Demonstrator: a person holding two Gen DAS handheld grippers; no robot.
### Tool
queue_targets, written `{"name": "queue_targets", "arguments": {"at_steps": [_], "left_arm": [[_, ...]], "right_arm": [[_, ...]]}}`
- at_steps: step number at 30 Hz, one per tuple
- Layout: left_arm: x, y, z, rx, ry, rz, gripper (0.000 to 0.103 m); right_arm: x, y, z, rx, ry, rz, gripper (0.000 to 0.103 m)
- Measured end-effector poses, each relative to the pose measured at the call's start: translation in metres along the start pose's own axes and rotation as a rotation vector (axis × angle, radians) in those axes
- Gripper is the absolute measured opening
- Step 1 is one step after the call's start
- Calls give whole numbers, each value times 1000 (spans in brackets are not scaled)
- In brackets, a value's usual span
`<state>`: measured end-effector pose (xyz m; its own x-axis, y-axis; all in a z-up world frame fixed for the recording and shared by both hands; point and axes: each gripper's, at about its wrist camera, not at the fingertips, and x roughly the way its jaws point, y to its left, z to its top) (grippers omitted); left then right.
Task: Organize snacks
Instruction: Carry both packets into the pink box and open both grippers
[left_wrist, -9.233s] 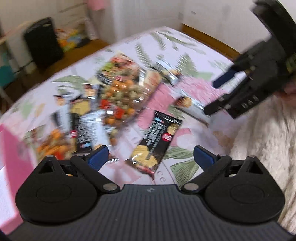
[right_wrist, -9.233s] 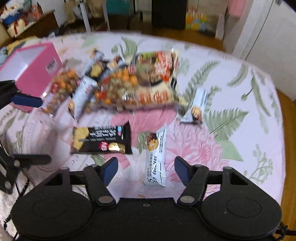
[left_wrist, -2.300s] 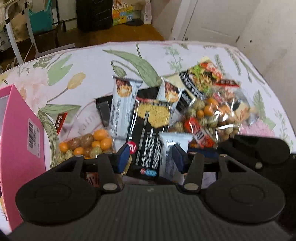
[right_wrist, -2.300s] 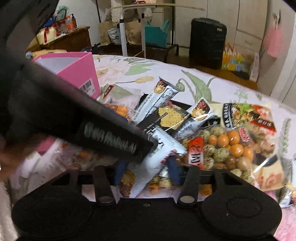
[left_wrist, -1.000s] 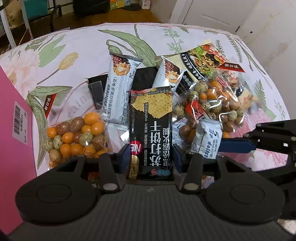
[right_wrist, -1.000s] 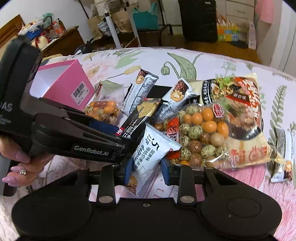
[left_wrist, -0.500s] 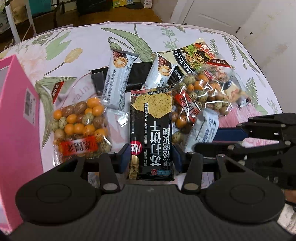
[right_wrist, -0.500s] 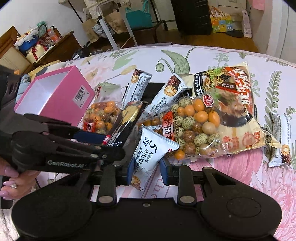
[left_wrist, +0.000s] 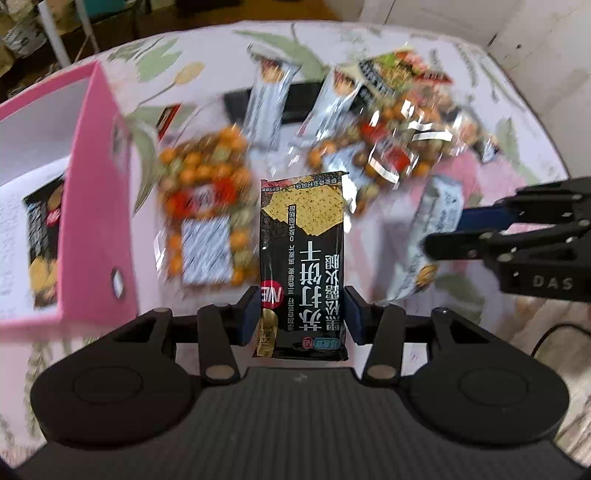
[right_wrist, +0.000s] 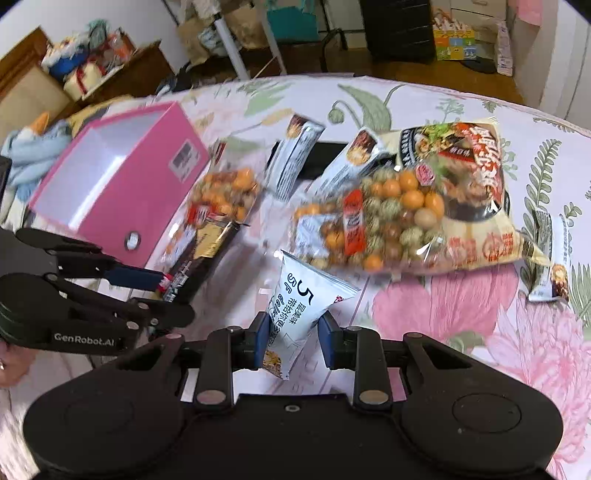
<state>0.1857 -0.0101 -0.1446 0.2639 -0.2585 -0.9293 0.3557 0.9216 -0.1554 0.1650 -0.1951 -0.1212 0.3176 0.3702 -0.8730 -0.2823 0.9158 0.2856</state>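
The left gripper (left_wrist: 301, 317) clamped the near end of a flat black cracker packet (left_wrist: 303, 266), lifted beside the open pink box (left_wrist: 96, 206); it looked light but crushable. The right gripper (right_wrist: 293, 341) pinched a slim white crinkly snack sachet (right_wrist: 299, 314), likely slippery, above the floral tablecloth (right_wrist: 517, 332).

A black cracker packet (left_wrist: 303, 266) and a white snack sachet (right_wrist: 295, 314) are held lifted above the scattered snacks (right_wrist: 399, 206)

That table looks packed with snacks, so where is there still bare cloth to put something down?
Bare cloth lies on the near right, below the big noodle bag. Another strip runs along the far edge, beyond the pink box. The middle is crowded with nut bags and bars.
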Motion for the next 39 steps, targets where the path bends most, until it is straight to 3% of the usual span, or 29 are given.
{"name": "queue_targets", "arguments": {"at_steps": [8, 17, 21, 32, 39], "left_arm": [[-32, 9, -28, 36, 31, 55, 46], [-99, 36, -48, -32, -21, -35, 46], [-122, 47, -50, -38, -44, -31, 46], [-167, 92, -44, -80, -131, 12, 46], [-178, 133, -38, -135, -177, 64, 46]], "right_arm": [[-29, 37, -7, -76, 16, 85, 33], [-64, 83, -3, -186, 39, 121, 33], [-77, 104, 3, -225, 39, 142, 33], [-87, 162, 40, -325, -6, 190, 33], [-60, 198, 82, -353, -33, 210, 33]]}}
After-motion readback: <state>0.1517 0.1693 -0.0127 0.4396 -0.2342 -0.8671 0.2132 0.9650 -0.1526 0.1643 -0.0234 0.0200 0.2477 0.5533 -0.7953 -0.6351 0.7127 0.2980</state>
